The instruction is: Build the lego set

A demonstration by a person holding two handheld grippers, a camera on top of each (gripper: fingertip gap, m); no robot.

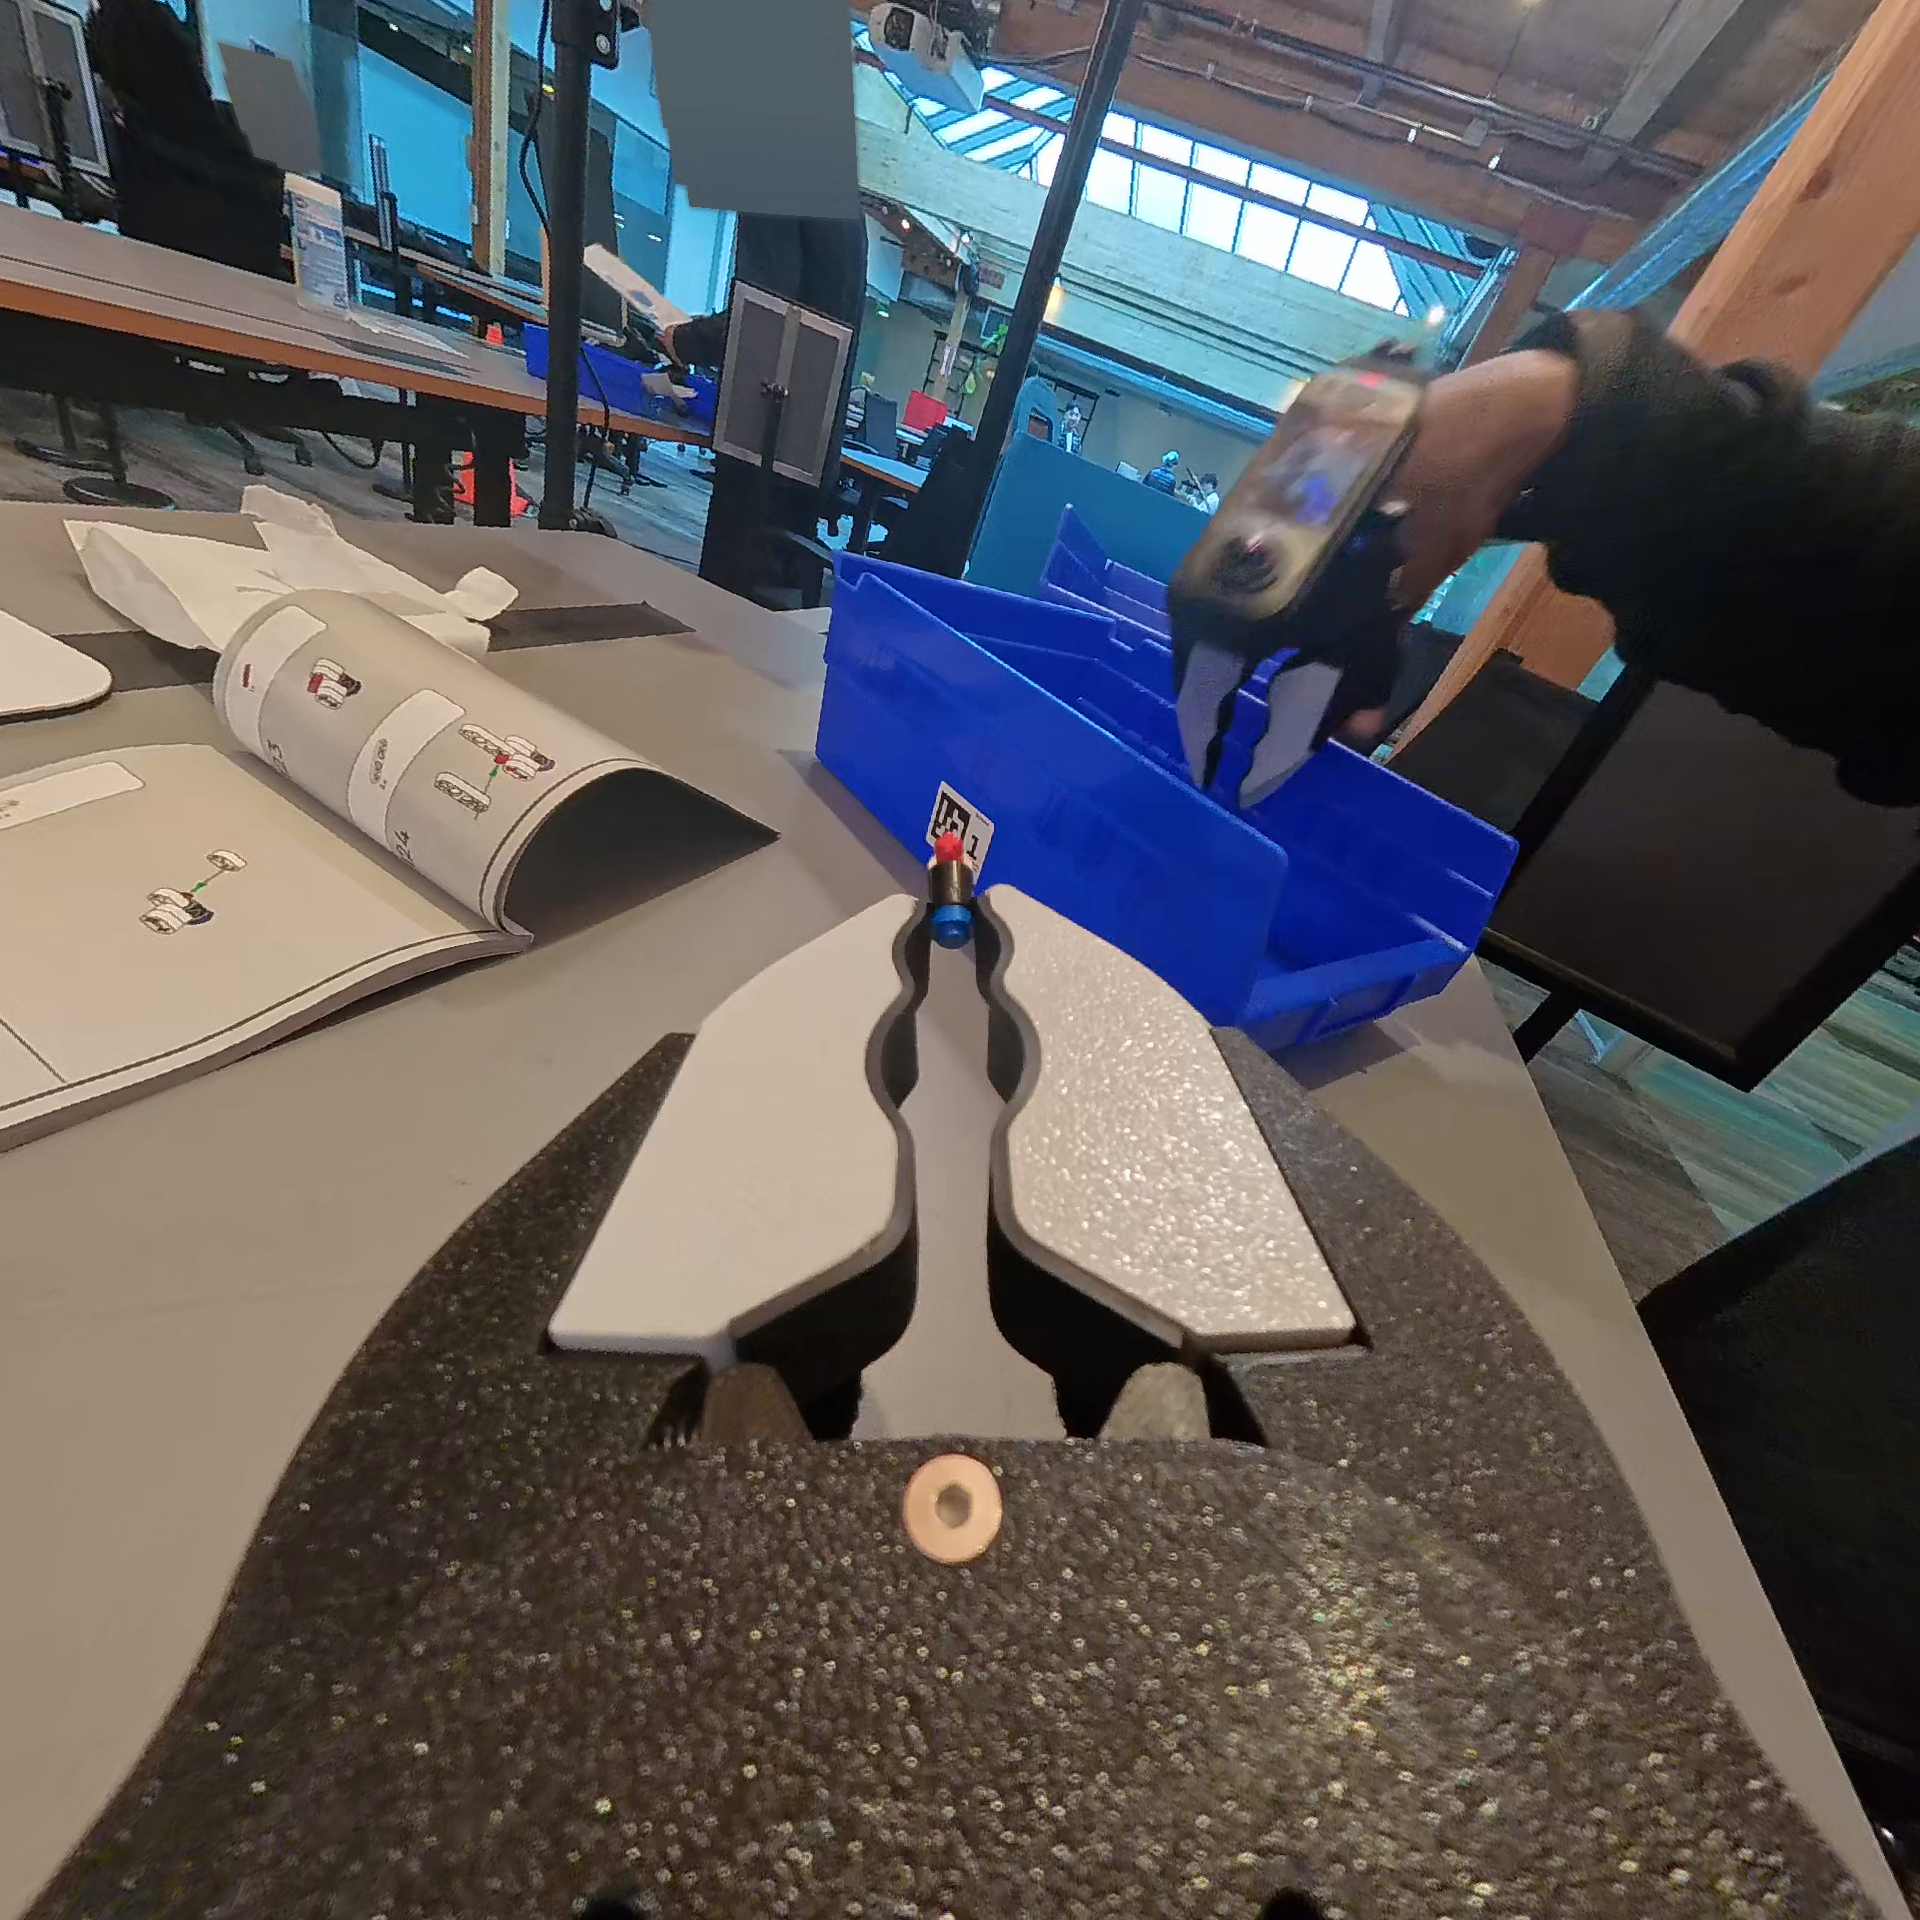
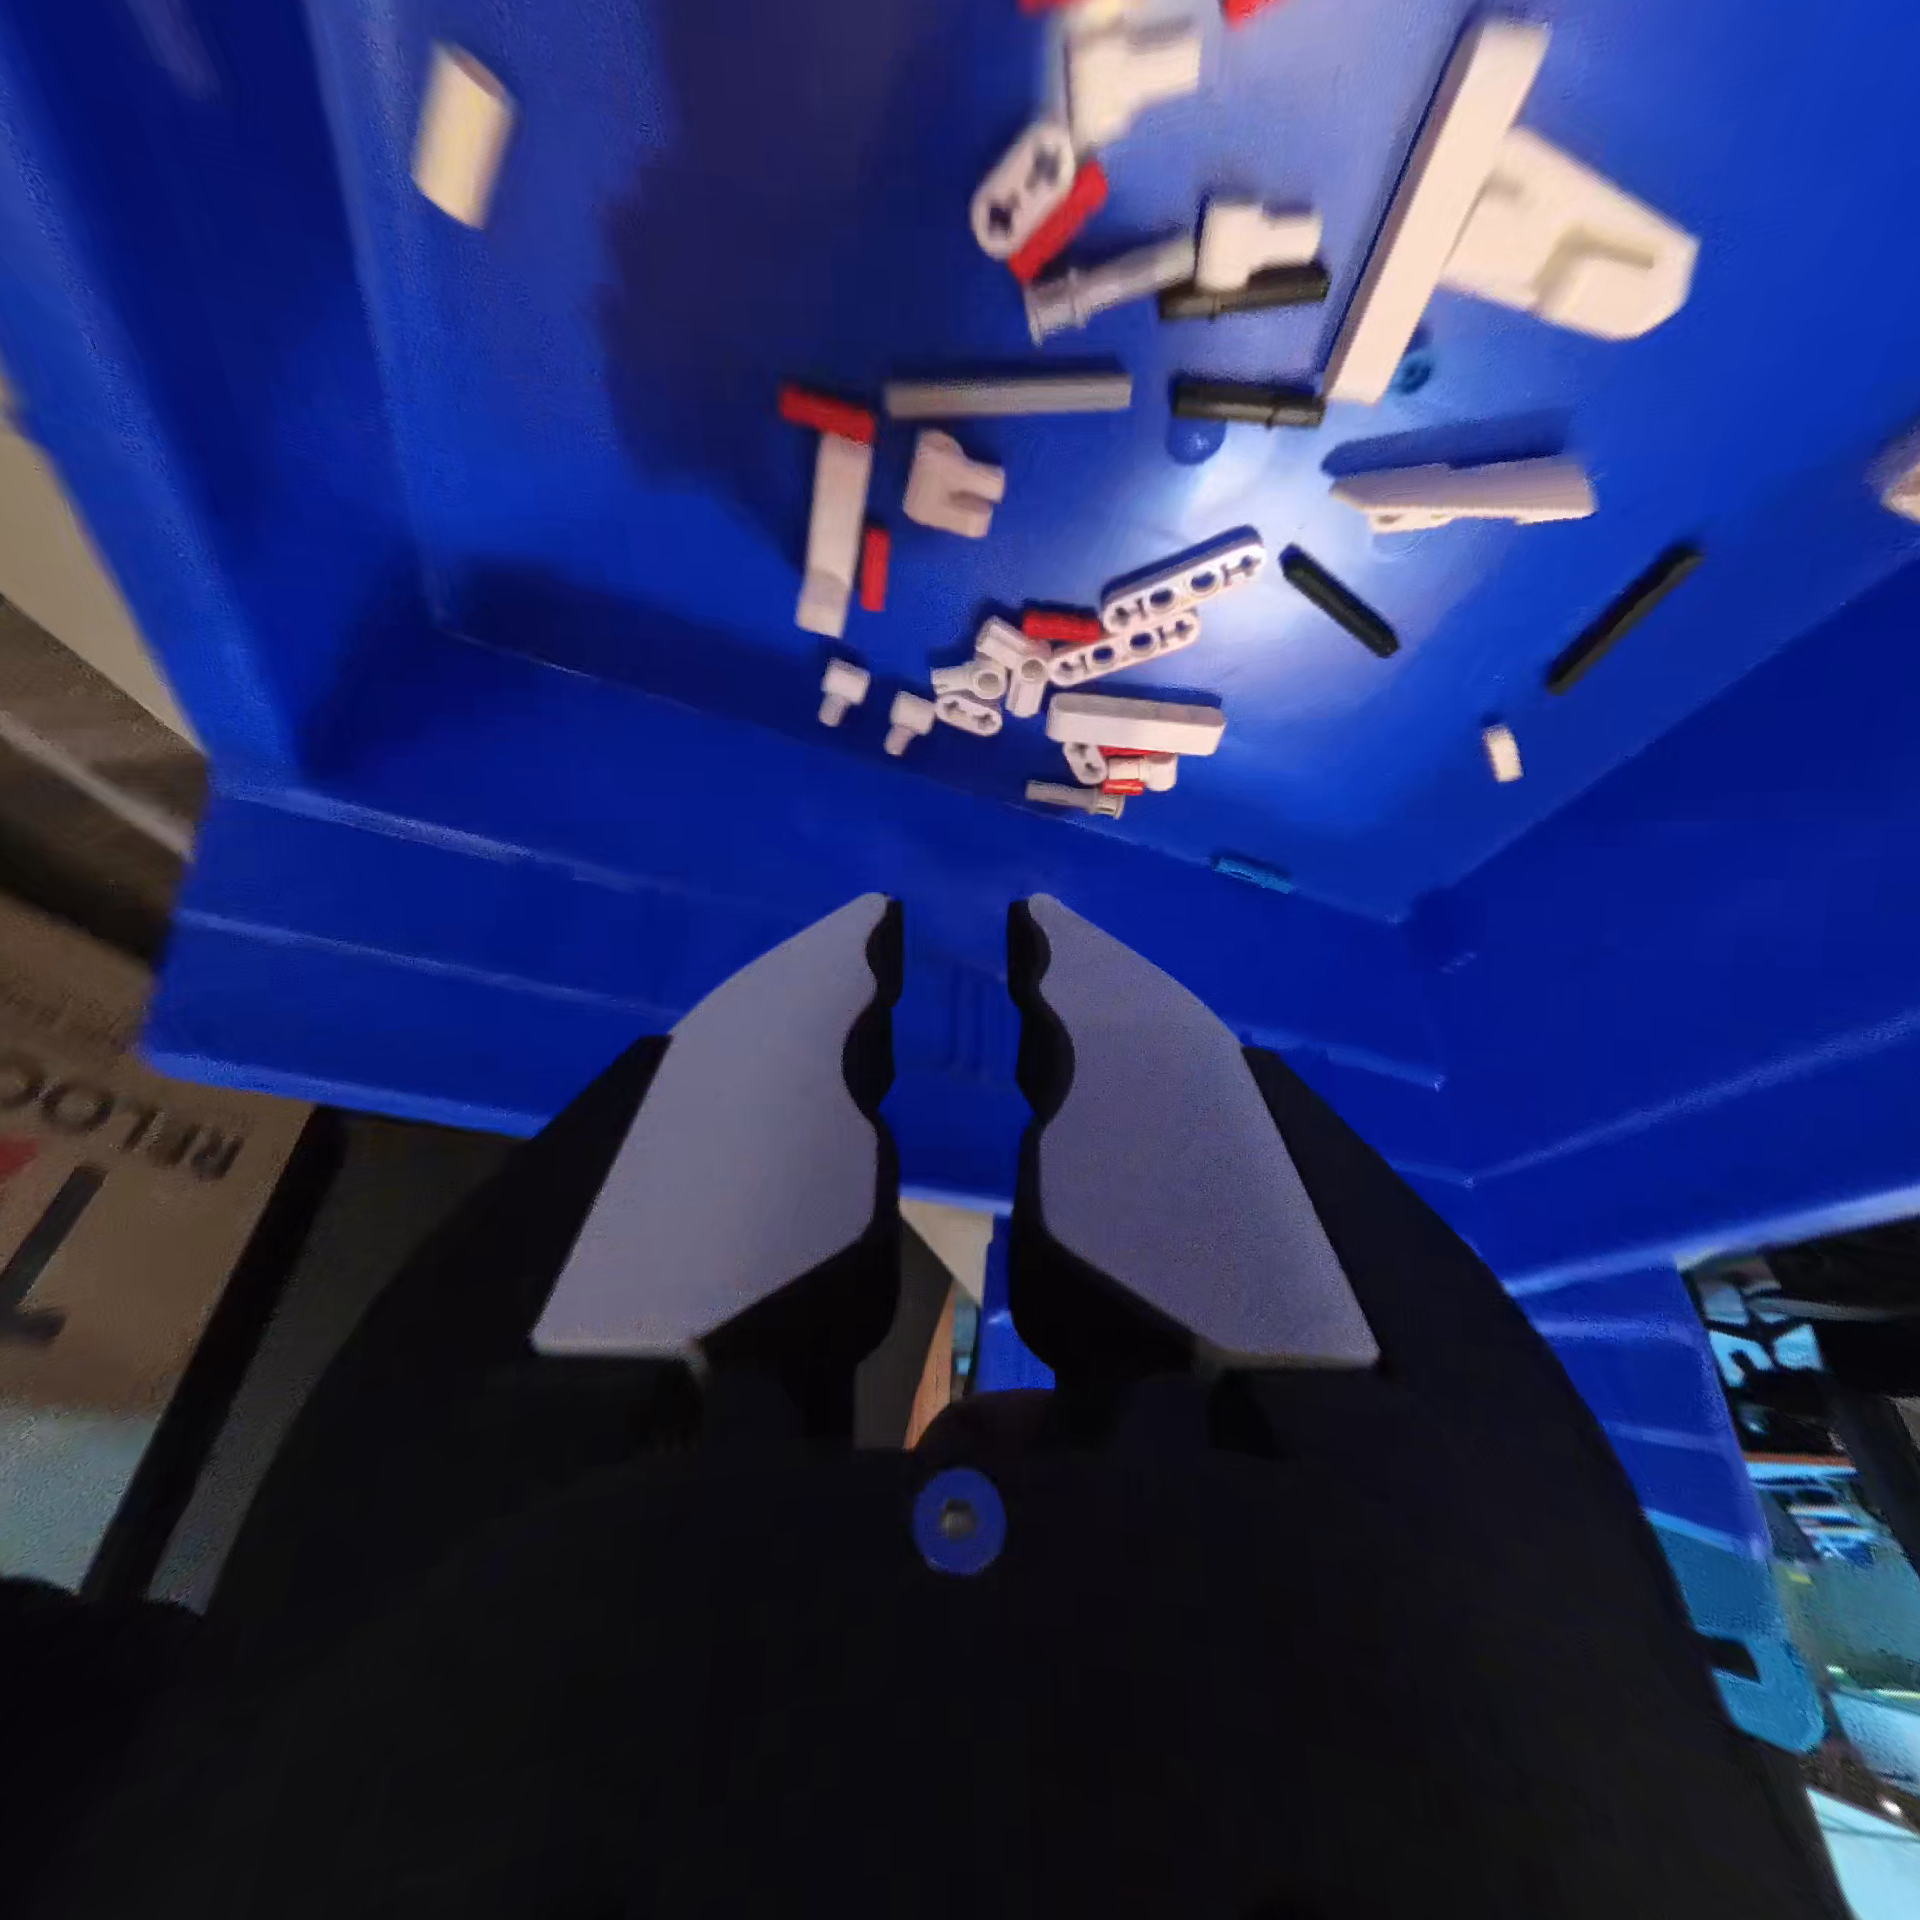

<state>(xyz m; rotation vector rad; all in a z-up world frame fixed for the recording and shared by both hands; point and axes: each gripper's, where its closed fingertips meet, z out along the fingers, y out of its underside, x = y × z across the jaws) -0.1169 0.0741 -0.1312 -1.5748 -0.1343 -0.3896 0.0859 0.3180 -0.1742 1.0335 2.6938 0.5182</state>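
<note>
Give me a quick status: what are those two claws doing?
Left gripper clamps small blue-black-red pin above table. Right gripper open, empty, over blue bin of loose parts.

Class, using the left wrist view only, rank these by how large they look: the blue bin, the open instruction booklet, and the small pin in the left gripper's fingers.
1 and 2. Open instruction booklet and blue bin: alike, nearness unsure.
3. Small pin.

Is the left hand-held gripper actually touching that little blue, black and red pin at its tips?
Touching. The left wrist view shows the left hand-held gripper with both fingertips closed against the blue end of the pin, which sticks out above the table.
</note>
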